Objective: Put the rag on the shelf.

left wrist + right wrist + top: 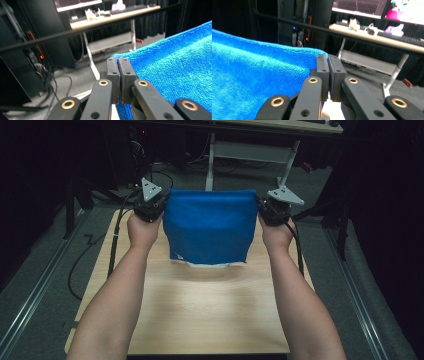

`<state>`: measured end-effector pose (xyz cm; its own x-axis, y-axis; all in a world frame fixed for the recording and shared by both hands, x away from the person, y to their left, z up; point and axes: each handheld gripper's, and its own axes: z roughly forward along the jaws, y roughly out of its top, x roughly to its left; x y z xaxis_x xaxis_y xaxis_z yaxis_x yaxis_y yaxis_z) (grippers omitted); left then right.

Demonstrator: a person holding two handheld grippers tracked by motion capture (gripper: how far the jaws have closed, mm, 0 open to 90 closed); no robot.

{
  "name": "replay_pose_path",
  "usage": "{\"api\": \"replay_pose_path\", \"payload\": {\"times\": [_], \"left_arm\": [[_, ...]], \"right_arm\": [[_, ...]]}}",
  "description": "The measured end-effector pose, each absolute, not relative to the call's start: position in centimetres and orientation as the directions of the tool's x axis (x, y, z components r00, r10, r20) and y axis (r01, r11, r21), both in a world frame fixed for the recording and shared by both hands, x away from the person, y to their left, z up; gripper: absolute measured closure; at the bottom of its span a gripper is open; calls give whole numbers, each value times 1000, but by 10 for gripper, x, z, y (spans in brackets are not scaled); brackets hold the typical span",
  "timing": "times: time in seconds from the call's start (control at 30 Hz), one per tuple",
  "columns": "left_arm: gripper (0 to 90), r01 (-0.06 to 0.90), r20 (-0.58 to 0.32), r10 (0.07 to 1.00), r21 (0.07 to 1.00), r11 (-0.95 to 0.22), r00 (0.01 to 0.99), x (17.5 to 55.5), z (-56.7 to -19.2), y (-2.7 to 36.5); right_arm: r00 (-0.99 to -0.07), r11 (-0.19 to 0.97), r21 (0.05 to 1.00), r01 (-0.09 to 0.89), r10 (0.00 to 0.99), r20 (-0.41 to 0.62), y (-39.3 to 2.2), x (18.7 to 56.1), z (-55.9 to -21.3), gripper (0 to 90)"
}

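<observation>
A blue towel hangs stretched between my two grippers above the far half of the wooden table. A white edge shows at its bottom hem. My left gripper is shut on the towel's upper left corner. In the left gripper view the jaws pinch the towel at its corner. My right gripper is shut on the upper right corner. In the right gripper view the closed gripper clamps the towel at its edge.
Beyond the table stands a desk with metal legs, and cables trail on the grey floor at the left. A dark rail crosses the background. Rails run along the floor on both sides of the table.
</observation>
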<state>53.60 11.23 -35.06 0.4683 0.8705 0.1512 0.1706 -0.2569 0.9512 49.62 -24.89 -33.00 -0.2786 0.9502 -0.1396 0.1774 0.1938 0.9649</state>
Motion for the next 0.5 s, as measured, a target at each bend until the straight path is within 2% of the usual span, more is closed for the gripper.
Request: {"api": "replay_pose_path", "payload": {"times": [0.27, 0.5], "left_arm": [[885, 279, 111, 857, 917, -284, 504, 543, -396, 115], [884, 353, 45, 837, 894, -277, 545, 539, -434, 117]], "right_arm": [[-320, 248, 936, 250, 933, -162, -248, 504, -365, 886], [-336, 209, 920, 333, 937, -91, -255, 504, -407, 886]]}}
